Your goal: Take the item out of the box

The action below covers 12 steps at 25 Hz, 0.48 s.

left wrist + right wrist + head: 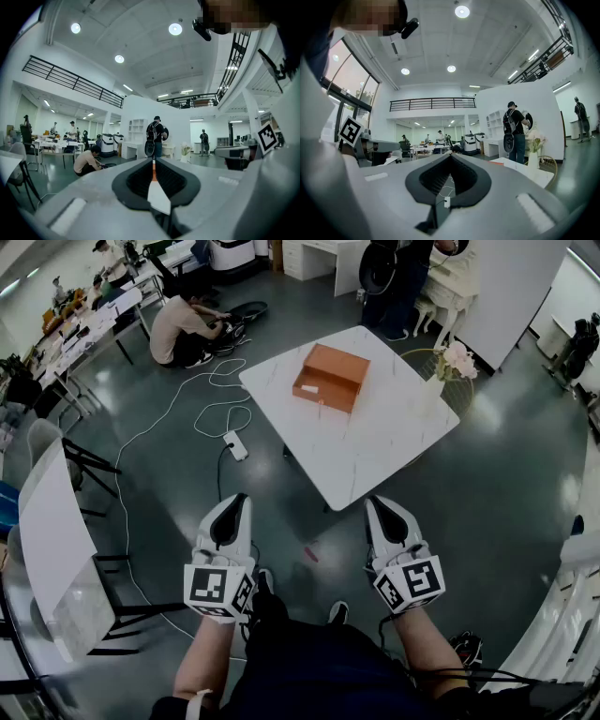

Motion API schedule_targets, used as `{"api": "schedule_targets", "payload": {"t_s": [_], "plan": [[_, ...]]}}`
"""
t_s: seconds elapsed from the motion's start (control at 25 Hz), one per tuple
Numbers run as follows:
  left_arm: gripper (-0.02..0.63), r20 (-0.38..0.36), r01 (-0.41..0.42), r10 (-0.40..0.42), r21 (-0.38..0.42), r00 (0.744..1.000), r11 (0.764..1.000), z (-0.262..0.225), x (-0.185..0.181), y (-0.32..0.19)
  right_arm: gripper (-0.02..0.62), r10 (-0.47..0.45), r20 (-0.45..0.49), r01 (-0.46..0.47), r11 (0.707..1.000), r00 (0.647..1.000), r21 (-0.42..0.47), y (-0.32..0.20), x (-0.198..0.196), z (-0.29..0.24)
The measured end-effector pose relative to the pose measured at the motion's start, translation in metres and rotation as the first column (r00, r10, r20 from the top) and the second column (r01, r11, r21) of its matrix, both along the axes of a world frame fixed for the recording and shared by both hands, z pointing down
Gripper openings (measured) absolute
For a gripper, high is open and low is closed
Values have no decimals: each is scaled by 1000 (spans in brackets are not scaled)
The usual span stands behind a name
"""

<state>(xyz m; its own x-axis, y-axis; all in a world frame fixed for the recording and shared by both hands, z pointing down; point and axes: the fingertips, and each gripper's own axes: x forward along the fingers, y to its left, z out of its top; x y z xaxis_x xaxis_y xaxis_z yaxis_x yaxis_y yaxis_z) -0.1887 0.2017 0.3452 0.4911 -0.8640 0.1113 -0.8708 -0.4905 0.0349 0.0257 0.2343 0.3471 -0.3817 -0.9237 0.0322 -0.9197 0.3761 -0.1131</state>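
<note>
Box (330, 378) sits on the table (375, 451), well ahead of you, item unseen inside. Your left tongs (232, 512) and right tongs (382, 514) are closed, empty and level, ready to approach.

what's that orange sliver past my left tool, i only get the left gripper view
observer: an orange rectangular cardboard box on the white marble-look square table, near its far side.
operator: am i at it yet
observer: no, the left tool and the right tool both hang short of the table's near corner, above the dark floor.
operator: right tool carrying anything
observer: nothing, its jaws are together and empty.
</note>
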Motion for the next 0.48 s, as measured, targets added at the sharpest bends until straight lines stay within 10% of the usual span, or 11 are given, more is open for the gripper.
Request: {"api": "schedule_targets", "payload": {"t_s": [0.48], "plan": [[20, 29, 21, -21, -14, 999, 1000, 1, 53, 67, 2, 8, 43, -8, 1000, 999, -9, 56, 65, 8]]}}
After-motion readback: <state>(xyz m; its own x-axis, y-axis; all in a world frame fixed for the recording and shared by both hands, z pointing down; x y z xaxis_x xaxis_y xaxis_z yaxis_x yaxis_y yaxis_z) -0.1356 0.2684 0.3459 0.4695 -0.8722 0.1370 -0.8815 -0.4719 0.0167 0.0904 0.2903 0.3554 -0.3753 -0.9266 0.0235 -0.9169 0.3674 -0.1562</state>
